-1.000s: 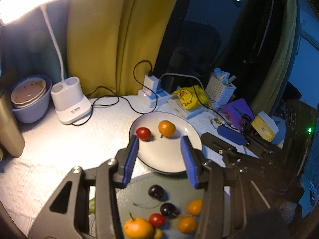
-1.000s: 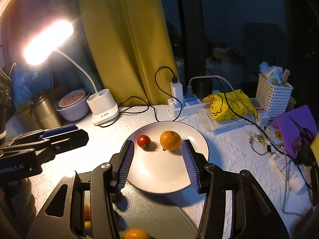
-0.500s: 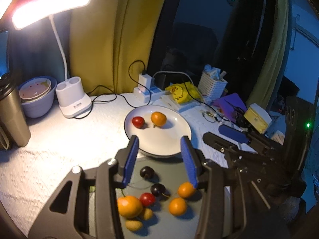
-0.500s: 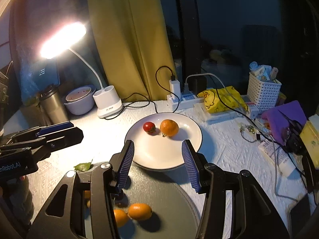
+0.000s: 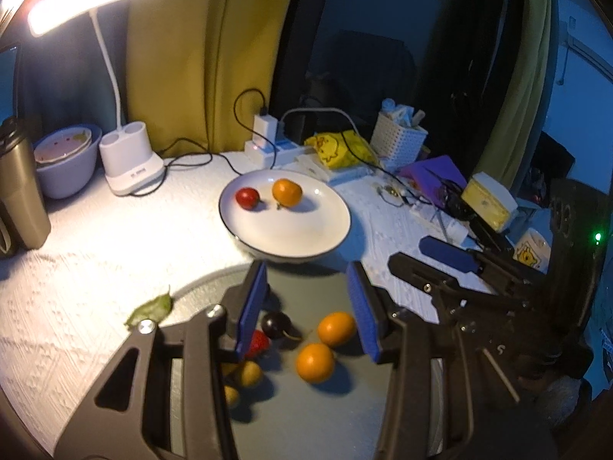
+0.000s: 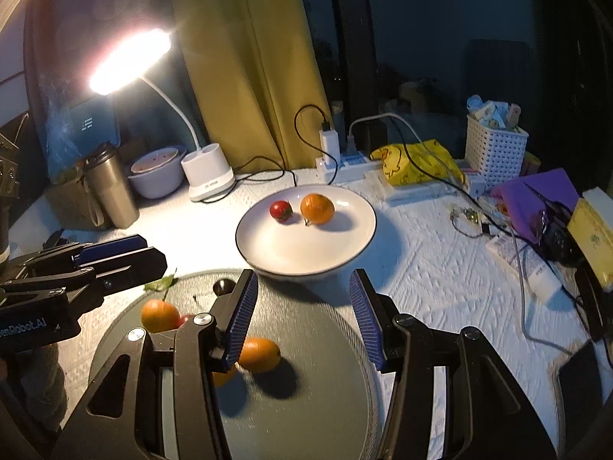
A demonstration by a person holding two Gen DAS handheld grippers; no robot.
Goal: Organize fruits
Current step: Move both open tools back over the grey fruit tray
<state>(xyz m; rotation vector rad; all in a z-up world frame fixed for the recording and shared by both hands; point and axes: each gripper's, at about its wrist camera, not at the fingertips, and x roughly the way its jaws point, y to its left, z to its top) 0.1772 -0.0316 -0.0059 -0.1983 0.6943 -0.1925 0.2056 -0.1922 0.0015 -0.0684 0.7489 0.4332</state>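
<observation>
A white plate (image 5: 306,237) (image 6: 345,241) holds a red tomato (image 5: 247,198) (image 6: 281,211) and an orange (image 5: 286,192) (image 6: 317,209). In front of it a dark grey round tray (image 5: 314,414) (image 6: 306,402) carries several small fruits: two oranges (image 5: 336,329), a dark cherry (image 5: 275,324), a red tomato (image 5: 257,343) and yellowish ones (image 5: 249,373). My left gripper (image 5: 310,310) is open and empty above the tray. My right gripper (image 6: 302,318) is open and empty above the tray, near an oval orange (image 6: 258,354).
A lit desk lamp (image 5: 130,165) (image 6: 208,176), a bowl (image 5: 67,165), a steel mug (image 5: 19,199) (image 6: 111,191), a power strip with cables (image 5: 268,145), a yellow packet (image 6: 417,161), a white basket (image 6: 494,149) and clutter at right. A green leaf (image 5: 151,308) lies left of the tray.
Both grippers have pulled back and risen from the plate; more of the grey tray and its fruits shows. Both stay open and empty.
</observation>
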